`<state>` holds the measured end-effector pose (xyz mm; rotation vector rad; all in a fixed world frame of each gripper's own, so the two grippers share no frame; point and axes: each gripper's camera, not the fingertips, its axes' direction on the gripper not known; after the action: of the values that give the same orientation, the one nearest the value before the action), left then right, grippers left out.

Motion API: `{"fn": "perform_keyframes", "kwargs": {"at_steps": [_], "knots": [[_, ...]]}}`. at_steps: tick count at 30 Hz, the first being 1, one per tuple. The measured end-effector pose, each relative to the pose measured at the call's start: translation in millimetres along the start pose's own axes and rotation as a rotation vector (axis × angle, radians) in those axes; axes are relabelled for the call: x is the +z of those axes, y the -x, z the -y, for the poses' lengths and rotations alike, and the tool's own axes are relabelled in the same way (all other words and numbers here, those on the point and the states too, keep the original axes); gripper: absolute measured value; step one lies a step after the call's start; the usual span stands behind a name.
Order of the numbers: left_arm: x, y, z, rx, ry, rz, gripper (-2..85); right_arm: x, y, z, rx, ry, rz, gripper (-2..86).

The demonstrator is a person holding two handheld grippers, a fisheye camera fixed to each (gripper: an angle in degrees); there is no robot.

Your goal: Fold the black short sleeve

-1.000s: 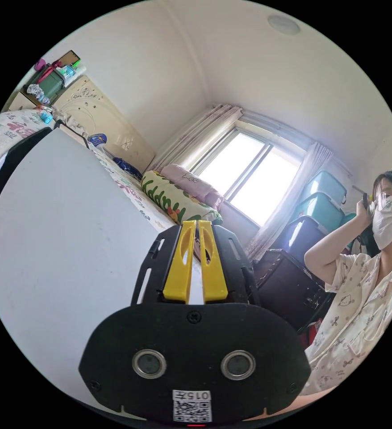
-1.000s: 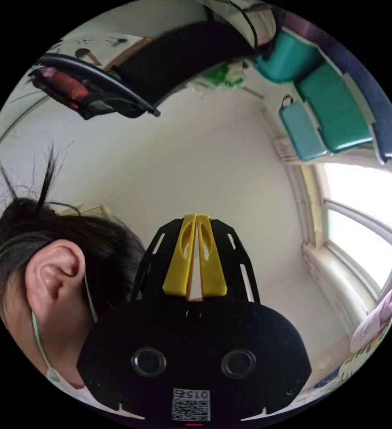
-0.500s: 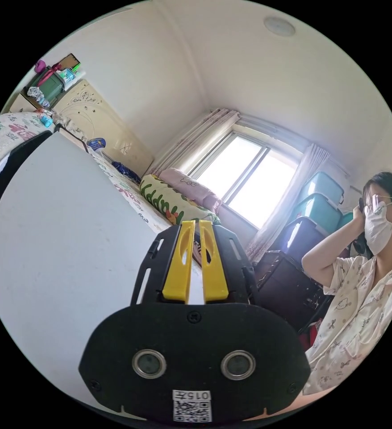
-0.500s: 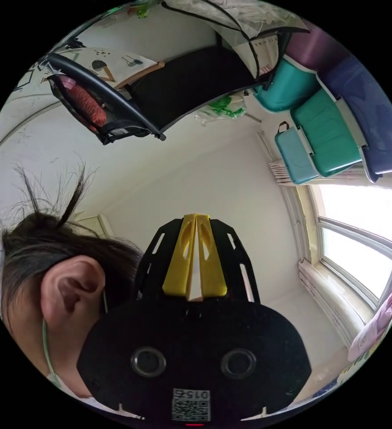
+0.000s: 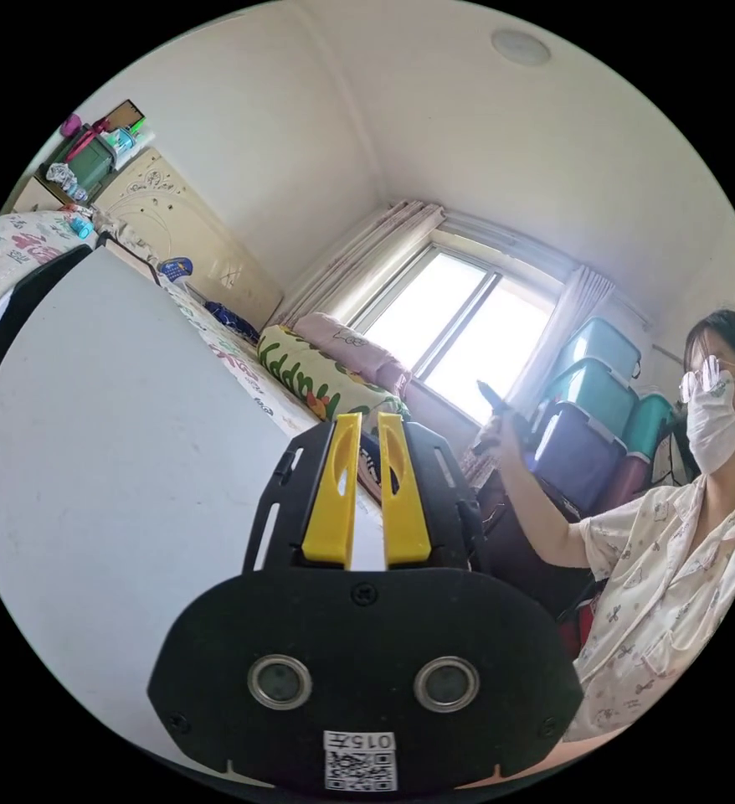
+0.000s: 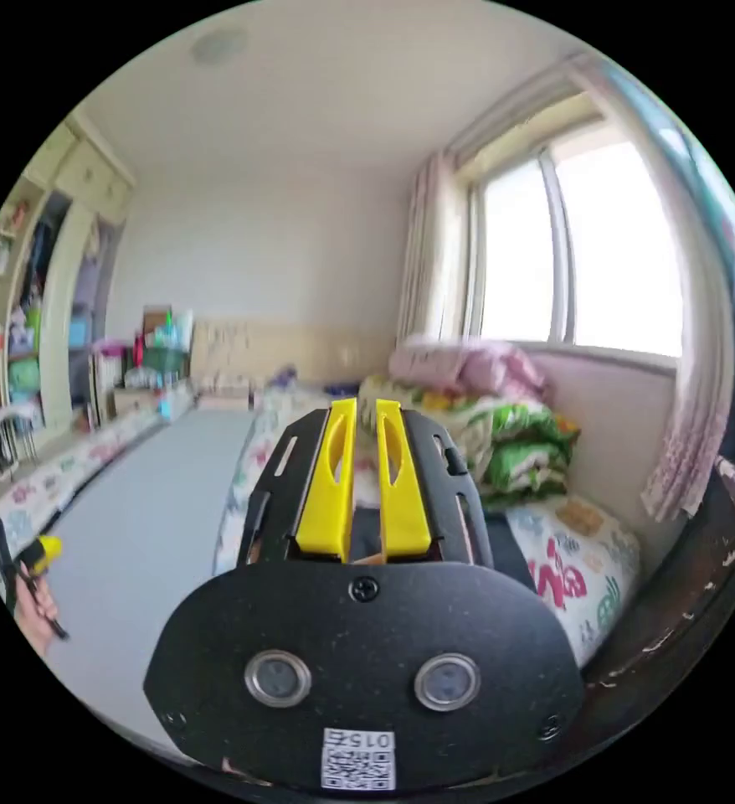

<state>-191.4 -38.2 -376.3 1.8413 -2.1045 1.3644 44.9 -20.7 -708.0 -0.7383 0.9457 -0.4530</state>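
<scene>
Your left gripper [image 5: 366,416] hovers above the pale grey flat counter [image 5: 116,435], its yellow jaws parted by a narrow gap with nothing between them. Your right gripper [image 6: 365,404] points along the bed, its yellow jaws likewise narrowly parted and empty. In the left gripper view, your right hand [image 5: 501,429] is stretched out towards the bright window [image 5: 468,335], in front of the stacked teal plastic storage boxes [image 5: 602,360]. In the right gripper view, your left hand [image 6: 34,599] shows at the counter's near edge. A flat patch of black cloth [image 6: 514,548], apparently the black short sleeve though too hidden to confirm, lies on the flower-printed bed sheet [image 6: 585,578] just behind the right jaws. It sits in front of the rolled green-and-white quilt [image 6: 518,444], with the soft pink pillow [image 6: 460,368] beyond, below the window.
</scene>
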Motion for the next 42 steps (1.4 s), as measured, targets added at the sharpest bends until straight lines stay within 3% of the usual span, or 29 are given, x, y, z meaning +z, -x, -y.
{"fn": "perform_keyframes", "kwargs": {"at_steps": [2,8,11,20,24,32,37,42], "knots": [[-0.2,0.6,-0.1,-0.011,0.002,-0.004,3.6,85.7,3.7,-17.0,-0.016,0.275,0.099,6.4],[0.3,-2.2,1.6,-0.001,0.02,-0.027,3.9,199.8,29.8,-40.9,-0.115,0.652,0.038,14.4],[-0.7,-1.8,2.4,-0.005,0.023,-0.031,4.3,203.8,30.4,-38.8,-0.099,0.559,-0.138,5.7],[-8.2,-2.4,5.8,0.0,0.018,-0.024,5.6,184.9,-8.9,6.4,0.187,0.469,0.156,0.8],[-10.3,0.1,7.9,-0.013,0.024,-0.016,5.7,159.4,-13.6,27.9,0.229,0.361,0.142,1.0],[-12.3,5.9,15.5,-0.038,0.067,-0.021,5.6,179.6,49.4,31.1,-0.065,0.653,-0.001,13.1],[-14.4,8.4,21.1,-0.062,0.087,-0.002,5.6,172.8,79.3,25.5,-0.231,0.653,-0.128,13.0],[-18.1,10.4,28.0,-0.065,0.112,-0.007,5.6,159.5,84.7,20.3,-0.249,0.622,-0.151,11.5]]}}
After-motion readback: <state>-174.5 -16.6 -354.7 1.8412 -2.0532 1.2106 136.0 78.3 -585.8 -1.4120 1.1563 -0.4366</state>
